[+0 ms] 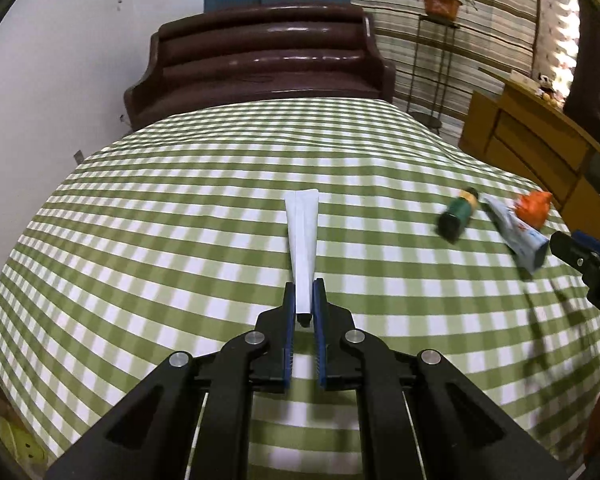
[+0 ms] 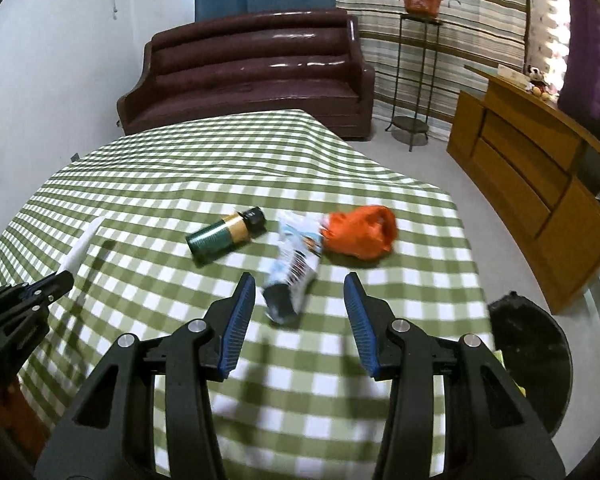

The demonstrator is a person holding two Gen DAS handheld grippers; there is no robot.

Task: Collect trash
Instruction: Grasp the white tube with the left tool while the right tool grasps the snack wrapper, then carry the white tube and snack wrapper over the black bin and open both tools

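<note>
Green checked tablecloth (image 1: pixel 180 208) fills both frames, brown sofa (image 1: pixel 260 60) at top. Left gripper (image 1: pixel 304 294) clamps a white tube (image 1: pixel 302 232); right gripper (image 2: pixel 300 292) gapes before a blue tube (image 2: pixel 294 264). Only the right view shows the black bin (image 2: pixel 536 356), lower right

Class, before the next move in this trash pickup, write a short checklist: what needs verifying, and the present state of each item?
1. Left gripper shut on the white tube: ok.
2. Right gripper open for a grasp: ok.
3. Blue-and-white tube lies between the right gripper's fingers: ok, though whether they are at table height, cannot tell.
4. Green can and orange bag outside the fingers' path: ok.
5. Black bin in sight beside the table: ok.
6. Room left in the bin: cannot tell.
</note>
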